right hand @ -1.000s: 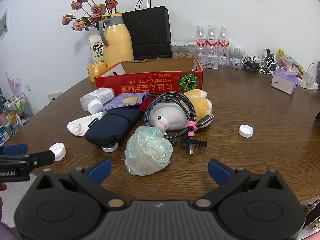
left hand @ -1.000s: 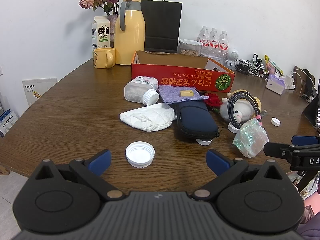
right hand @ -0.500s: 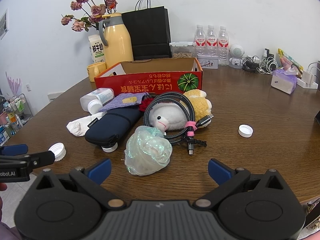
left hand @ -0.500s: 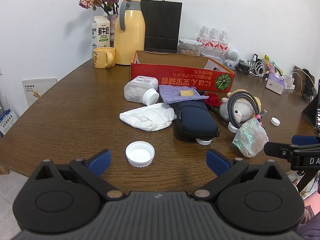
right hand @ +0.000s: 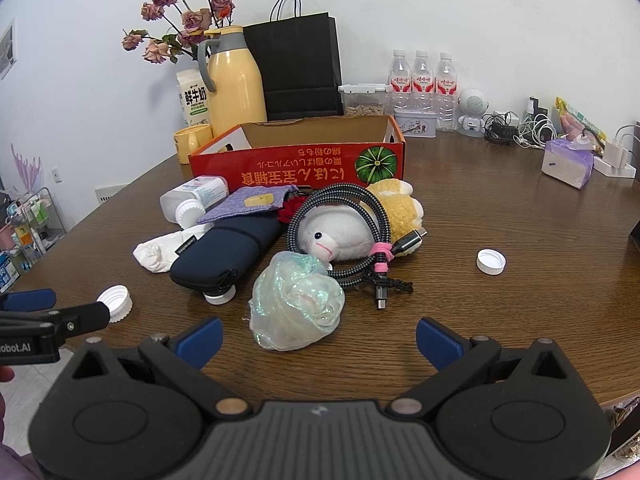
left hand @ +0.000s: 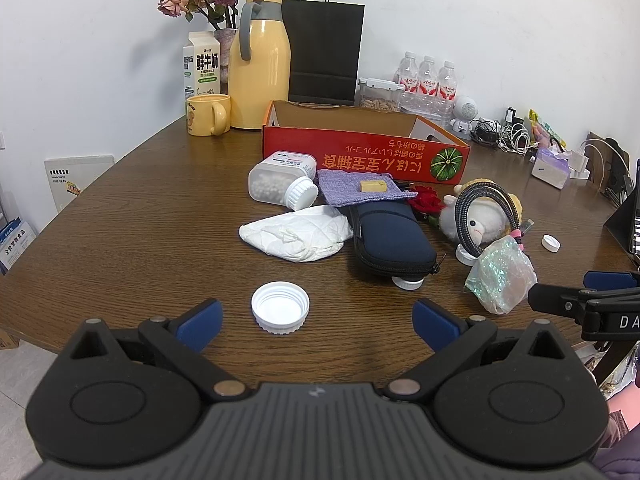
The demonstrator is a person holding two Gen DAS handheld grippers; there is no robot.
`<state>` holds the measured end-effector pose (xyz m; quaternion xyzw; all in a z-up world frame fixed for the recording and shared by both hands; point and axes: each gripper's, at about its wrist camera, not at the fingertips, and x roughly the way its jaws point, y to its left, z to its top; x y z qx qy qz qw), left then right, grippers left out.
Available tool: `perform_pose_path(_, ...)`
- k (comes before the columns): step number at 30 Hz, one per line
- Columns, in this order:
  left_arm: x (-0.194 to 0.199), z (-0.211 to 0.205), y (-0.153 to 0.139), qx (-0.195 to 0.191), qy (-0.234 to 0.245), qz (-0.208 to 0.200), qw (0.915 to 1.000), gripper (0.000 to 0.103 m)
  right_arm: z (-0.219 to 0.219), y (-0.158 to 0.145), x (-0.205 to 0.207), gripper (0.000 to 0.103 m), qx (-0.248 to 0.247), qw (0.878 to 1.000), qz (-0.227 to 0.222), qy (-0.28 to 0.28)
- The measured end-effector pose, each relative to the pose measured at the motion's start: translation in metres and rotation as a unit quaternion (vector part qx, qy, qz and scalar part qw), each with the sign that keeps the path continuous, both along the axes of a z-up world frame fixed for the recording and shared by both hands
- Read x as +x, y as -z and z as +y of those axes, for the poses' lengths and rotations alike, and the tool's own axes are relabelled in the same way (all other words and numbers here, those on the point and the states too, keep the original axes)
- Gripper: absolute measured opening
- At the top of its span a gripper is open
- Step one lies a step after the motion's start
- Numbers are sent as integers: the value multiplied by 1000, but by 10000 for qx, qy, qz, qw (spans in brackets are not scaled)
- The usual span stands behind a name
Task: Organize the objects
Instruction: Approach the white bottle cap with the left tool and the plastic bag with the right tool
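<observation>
A red cardboard box [left hand: 360,160] [right hand: 296,168] stands open at the table's middle. In front of it lie a pill bottle [left hand: 280,182], a purple pouch [left hand: 360,190], a white cloth [left hand: 296,232], a navy case [left hand: 390,236] [right hand: 228,248], a plush sheep [right hand: 344,232] wrapped in a braided cable [right hand: 360,216], and an iridescent bag [right hand: 296,304] [left hand: 502,276]. A white cap [left hand: 280,307] lies just ahead of my open, empty left gripper [left hand: 316,322]. My right gripper [right hand: 318,342] is open and empty, just short of the iridescent bag.
A yellow thermos [left hand: 262,76], mug [left hand: 208,114], milk carton [left hand: 202,66], flowers, black paper bag [left hand: 324,48] and water bottles [right hand: 420,80] stand along the back. A small white cap [right hand: 491,261] lies right. Chargers and a tissue pack [right hand: 568,162] sit far right.
</observation>
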<state>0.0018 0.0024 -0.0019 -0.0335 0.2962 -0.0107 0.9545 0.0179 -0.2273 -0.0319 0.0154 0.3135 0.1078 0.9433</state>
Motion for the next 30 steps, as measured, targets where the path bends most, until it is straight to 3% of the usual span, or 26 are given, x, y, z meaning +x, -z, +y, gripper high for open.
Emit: perform_pose_path(30,16,10,10,-45,-169,152,9997,103,0,7,15,103,-36,9999,8,-126)
